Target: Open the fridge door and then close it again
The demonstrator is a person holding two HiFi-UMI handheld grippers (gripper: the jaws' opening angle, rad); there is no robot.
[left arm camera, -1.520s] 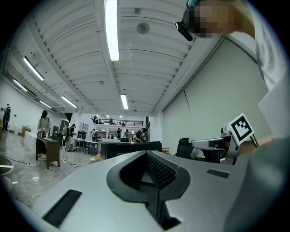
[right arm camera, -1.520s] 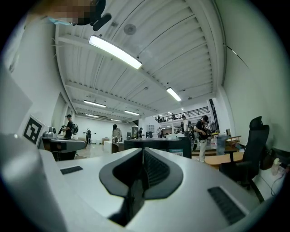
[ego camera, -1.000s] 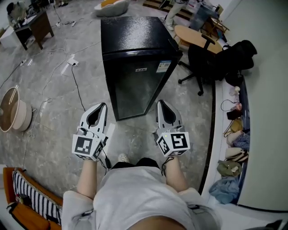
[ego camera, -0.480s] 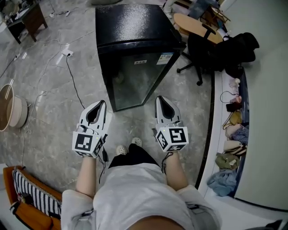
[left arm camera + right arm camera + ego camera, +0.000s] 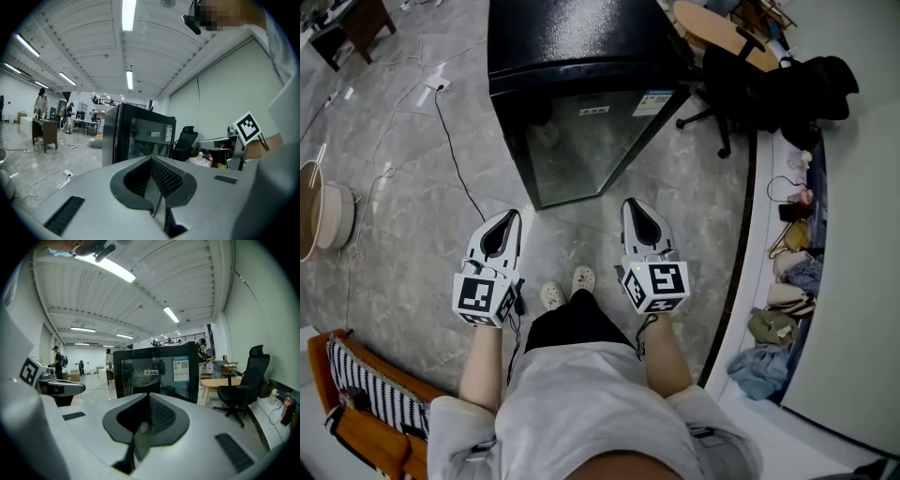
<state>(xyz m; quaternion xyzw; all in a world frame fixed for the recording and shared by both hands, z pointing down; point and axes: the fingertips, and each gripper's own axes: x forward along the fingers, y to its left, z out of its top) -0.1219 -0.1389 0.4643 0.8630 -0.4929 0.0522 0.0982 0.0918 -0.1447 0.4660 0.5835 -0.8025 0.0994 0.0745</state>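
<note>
A small black fridge with a glass door stands on the floor in front of me, its door closed. It also shows ahead in the left gripper view as the fridge and in the right gripper view as the fridge. My left gripper hangs short of the fridge's lower left corner, shut and empty. My right gripper hangs short of the door's lower right, also shut with nothing in it. Neither touches the fridge.
A black office chair and a round wooden table stand right of the fridge. Cables and a power strip lie on the floor at left. Clutter lines the right wall. My feet are between the grippers.
The fridge has shifted toward the top of the head view and looks nearer. Both grippers have sunk a little, still shut. My feet now show between them.
</note>
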